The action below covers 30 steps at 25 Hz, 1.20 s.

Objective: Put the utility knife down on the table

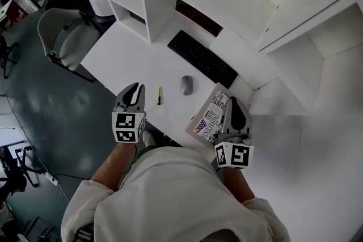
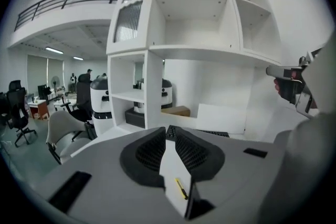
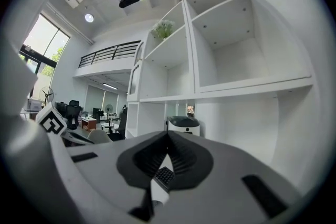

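While the bench [image 1: 130, 59] carries a keyboard [image 1: 202, 58], paper [image 1: 210, 119] and mouse [image 1: 186, 85], both grippers hang over its near edge. Left gripper [image 1: 134, 89]: jaws slightly spread, nothing between them. Right gripper [image 1: 236, 103]: jaws pressed together, empty, above the paper. The knife [image 1: 159, 95] lies flat on the bench, just beside the left gripper and apart from it. Placing appears complete. The next move calls only for withdrawal clear of the knife.

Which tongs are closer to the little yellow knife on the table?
Left. The left tongs hover just left of the utility knife; the right tongs are farther right, by the magazine.
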Each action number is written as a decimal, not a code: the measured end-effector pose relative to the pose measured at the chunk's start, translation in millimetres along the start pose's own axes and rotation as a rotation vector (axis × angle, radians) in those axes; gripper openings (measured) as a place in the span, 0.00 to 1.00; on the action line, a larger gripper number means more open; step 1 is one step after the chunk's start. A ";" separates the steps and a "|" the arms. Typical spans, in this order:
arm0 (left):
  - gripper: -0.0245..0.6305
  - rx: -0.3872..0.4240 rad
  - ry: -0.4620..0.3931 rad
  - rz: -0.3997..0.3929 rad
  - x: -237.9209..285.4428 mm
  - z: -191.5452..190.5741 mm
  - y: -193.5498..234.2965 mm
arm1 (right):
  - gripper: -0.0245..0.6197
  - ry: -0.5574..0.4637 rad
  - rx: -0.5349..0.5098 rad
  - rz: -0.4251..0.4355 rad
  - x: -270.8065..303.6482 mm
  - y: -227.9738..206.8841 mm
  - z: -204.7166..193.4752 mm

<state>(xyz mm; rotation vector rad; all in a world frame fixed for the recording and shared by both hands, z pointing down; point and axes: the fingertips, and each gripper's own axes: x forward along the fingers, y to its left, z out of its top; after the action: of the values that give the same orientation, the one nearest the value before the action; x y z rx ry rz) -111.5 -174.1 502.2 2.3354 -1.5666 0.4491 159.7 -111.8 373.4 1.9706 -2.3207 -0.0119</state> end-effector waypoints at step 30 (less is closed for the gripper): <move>0.04 0.103 -0.434 0.165 -151.6 118.8 49.5 | 0.04 -0.047 -0.034 0.013 -10.7 41.9 26.0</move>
<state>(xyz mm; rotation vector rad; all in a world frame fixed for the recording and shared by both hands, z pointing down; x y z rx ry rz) -200.8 -113.6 335.1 2.5118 -1.9809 0.0539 118.1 -95.9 349.6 1.9596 -2.3461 -0.0972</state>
